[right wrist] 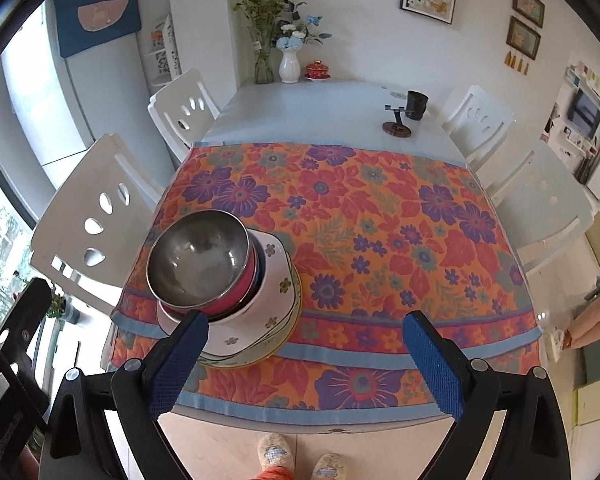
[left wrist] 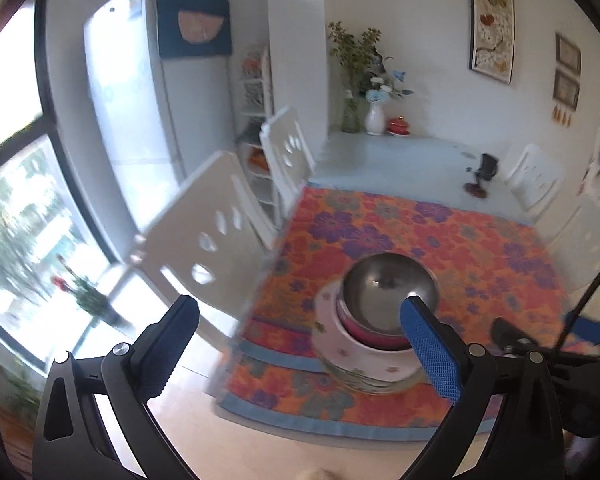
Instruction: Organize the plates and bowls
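Observation:
A steel bowl (right wrist: 198,258) tops a stack: under it a pink bowl (right wrist: 240,292), then a white flowered plate (right wrist: 256,312) on more plates. The stack stands at the near left corner of the floral tablecloth (right wrist: 380,240). It also shows in the left wrist view, with the steel bowl (left wrist: 388,292) and the white plate (left wrist: 364,356). My left gripper (left wrist: 300,348) is open and empty, held above and to the left of the stack. My right gripper (right wrist: 306,364) is open and empty, above the table's near edge, right of the stack.
White chairs (right wrist: 96,216) stand along the left side and others (right wrist: 540,208) along the right. At the far end stand vases with flowers (right wrist: 290,64), a red lidded cup (right wrist: 317,70), a dark mug (right wrist: 416,105) and a small stand (right wrist: 397,126). A fridge (left wrist: 140,92) stands left.

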A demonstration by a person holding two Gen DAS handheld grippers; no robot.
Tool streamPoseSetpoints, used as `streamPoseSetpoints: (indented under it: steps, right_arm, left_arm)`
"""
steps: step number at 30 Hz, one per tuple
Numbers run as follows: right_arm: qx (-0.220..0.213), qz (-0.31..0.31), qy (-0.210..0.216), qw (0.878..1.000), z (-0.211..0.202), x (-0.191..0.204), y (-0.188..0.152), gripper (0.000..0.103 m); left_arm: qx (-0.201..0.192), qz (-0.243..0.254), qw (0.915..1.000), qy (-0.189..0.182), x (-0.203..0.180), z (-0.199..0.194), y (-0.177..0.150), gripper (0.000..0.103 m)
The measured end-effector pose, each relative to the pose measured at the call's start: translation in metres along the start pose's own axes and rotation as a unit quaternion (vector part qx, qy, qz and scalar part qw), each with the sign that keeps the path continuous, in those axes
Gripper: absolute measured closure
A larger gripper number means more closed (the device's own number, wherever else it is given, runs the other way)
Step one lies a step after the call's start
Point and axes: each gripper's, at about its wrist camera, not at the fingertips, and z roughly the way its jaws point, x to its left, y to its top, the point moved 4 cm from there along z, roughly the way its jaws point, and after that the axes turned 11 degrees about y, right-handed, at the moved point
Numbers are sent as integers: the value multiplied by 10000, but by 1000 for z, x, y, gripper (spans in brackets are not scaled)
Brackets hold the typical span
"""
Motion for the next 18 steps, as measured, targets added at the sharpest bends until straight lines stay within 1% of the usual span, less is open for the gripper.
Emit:
streamPoseSetpoints:
  steps: [1,4,6,11,18]
  right_arm:
    - [12,27,-2,10000,1,0,0,6]
    - [17,94,33,9999,3,2,2,6]
    - [-19,87,45,10000,3,7,3,6]
    - [-26,-21,46,10000,5,19,6,6]
    - [70,-14,16,10000,11,26,3,6]
  left_arm:
    - [49,-74,9999,-68,3,2,1,2]
    - [9,-69,9999,108,9,6,4,2]
    - [31,-83,9998,161,12,9,5,2]
    - [183,-181,9997,-16,16,18,5,2]
    - [162,-43,9998,-62,12,22,4,2]
